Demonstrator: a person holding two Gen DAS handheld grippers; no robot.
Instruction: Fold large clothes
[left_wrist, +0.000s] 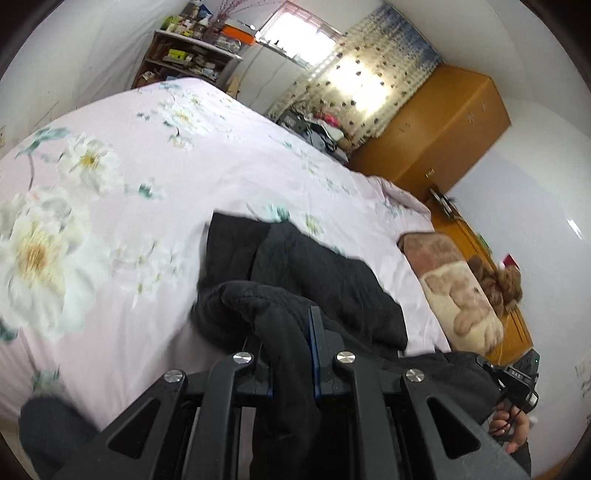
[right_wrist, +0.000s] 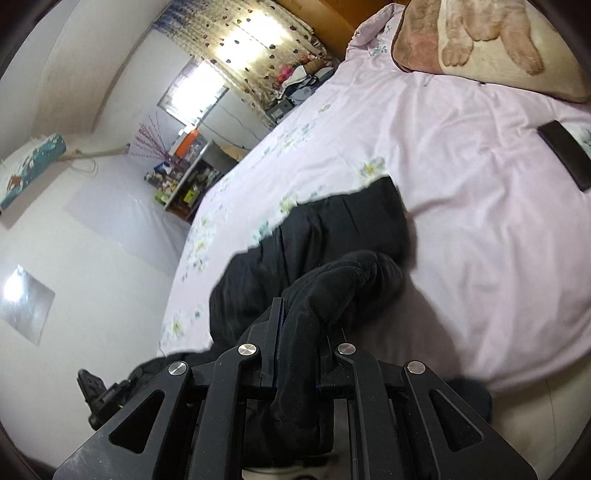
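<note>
- Between the left gripper (left_wrist: 291, 332) fingers: bunched black garment (left_wrist: 314, 273), clamped tight.
- Between the right gripper (right_wrist: 299, 332) fingers: another fold, likewise clamped.
- Ahead of both grippers: remaining fabric lying on the floral bedspread (left_wrist: 147, 166).

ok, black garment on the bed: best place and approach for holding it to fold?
Grip the black garment along its near bunched edge, one corner per side, coming in from the bed's near side. Its far hem lies flat; only the near edge offers a raised roll. The left gripper and right gripper are clamped there.

text: none legible | faint marks on black device (left_wrist: 517, 376), perhaps lettering
</note>
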